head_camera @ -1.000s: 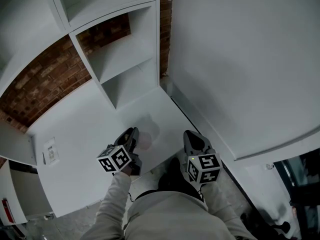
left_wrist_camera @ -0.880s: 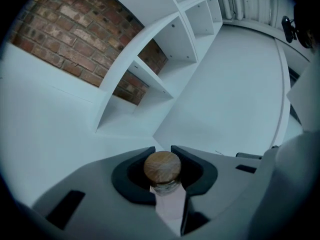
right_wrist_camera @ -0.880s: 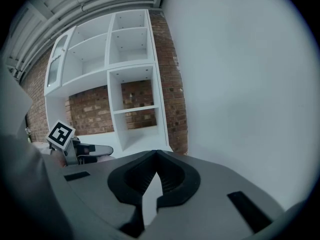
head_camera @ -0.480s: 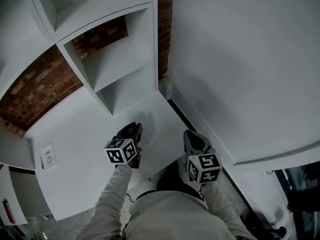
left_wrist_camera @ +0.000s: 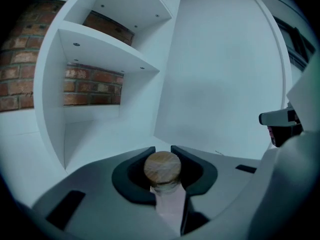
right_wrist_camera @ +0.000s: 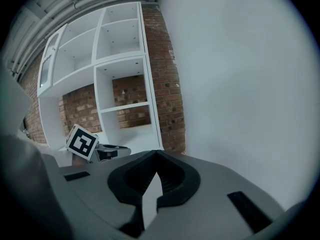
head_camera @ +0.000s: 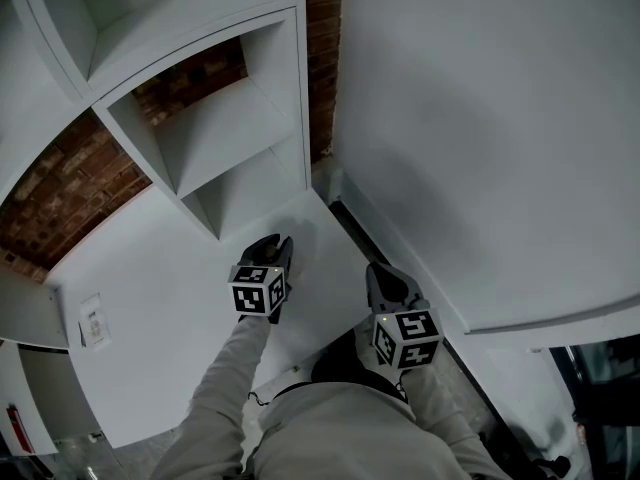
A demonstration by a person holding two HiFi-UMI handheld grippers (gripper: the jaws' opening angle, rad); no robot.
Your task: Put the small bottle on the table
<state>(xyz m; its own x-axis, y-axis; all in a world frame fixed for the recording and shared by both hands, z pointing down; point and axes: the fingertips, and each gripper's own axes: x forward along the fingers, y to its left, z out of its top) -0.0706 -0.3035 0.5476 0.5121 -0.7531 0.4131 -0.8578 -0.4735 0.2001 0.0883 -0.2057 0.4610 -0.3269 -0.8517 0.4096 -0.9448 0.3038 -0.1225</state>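
No readable text, brand, number or sign anywhere.

The left marker cube point(head_camera: 260, 290) and the right marker cube point(head_camera: 407, 336) carry only black-and-white square code patterns, with no letters or digits among them. A small white plate point(head_camera: 95, 320) lying flat on the counter point(head_camera: 160, 258) bears a few dark marks, too small and blurred to read. The shelf unit point(head_camera: 215, 118), the brick wall point(head_camera: 70, 173) and the white wall panel point(head_camera: 480, 118) show no print.

Wood-topped small bottle point(left_wrist_camera: 165, 186), rough brick wall point(left_wrist_camera: 92, 86), matt white shelving point(left_wrist_camera: 107, 49)
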